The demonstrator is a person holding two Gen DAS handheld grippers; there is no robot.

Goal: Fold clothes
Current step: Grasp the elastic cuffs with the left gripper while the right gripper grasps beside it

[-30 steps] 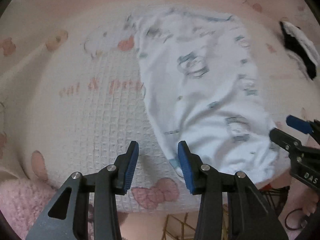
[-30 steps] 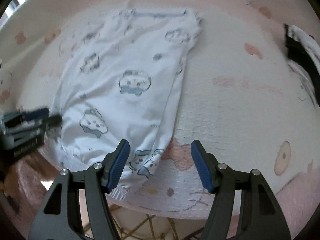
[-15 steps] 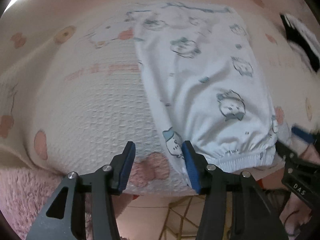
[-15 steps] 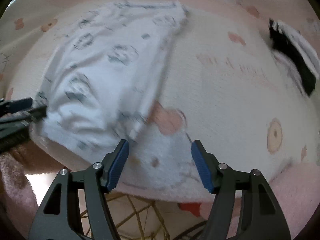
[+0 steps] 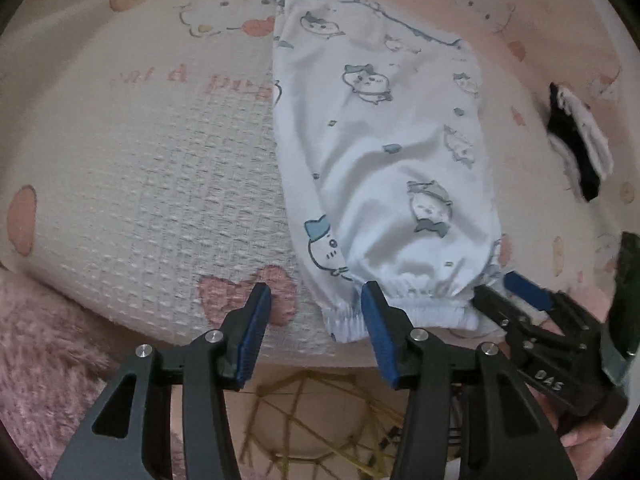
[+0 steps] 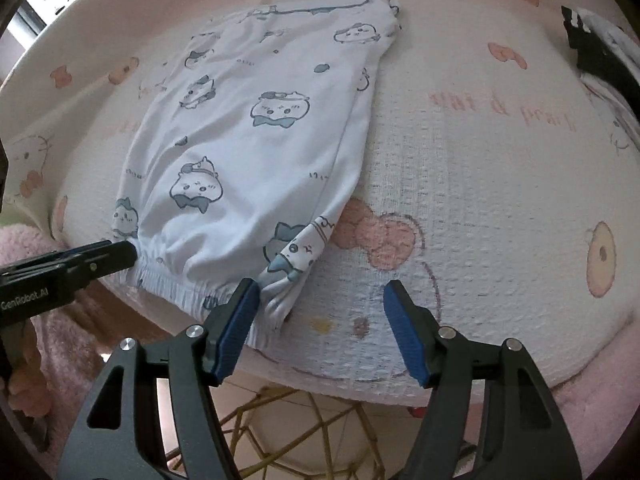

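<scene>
A pair of white trousers with blue cartoon prints (image 5: pixel 384 152) lies folded lengthwise on a pink and white waffle blanket (image 5: pixel 160 184), elastic waistband (image 5: pixel 404 312) at the near edge. It also shows in the right wrist view (image 6: pixel 256 136). My left gripper (image 5: pixel 316 336) is open at the waistband's left corner, its right pad touching the band. My right gripper (image 6: pixel 320 328) is open at the waistband's right corner (image 6: pixel 276 300), with its left pad against the cloth. Each gripper shows in the other's view: the right one (image 5: pixel 516 292), the left one (image 6: pixel 120 254).
A black and white garment (image 5: pixel 580 148) lies at the far right of the blanket, also in the right wrist view (image 6: pixel 600 52). A pink fluffy rug (image 5: pixel 48 344) and a gold wire frame (image 6: pixel 304 432) sit below the blanket's near edge.
Both grippers have drawn back toward the near edge of the blanket and now sit at the waistband corners. The trousers lie flatter than before.
</scene>
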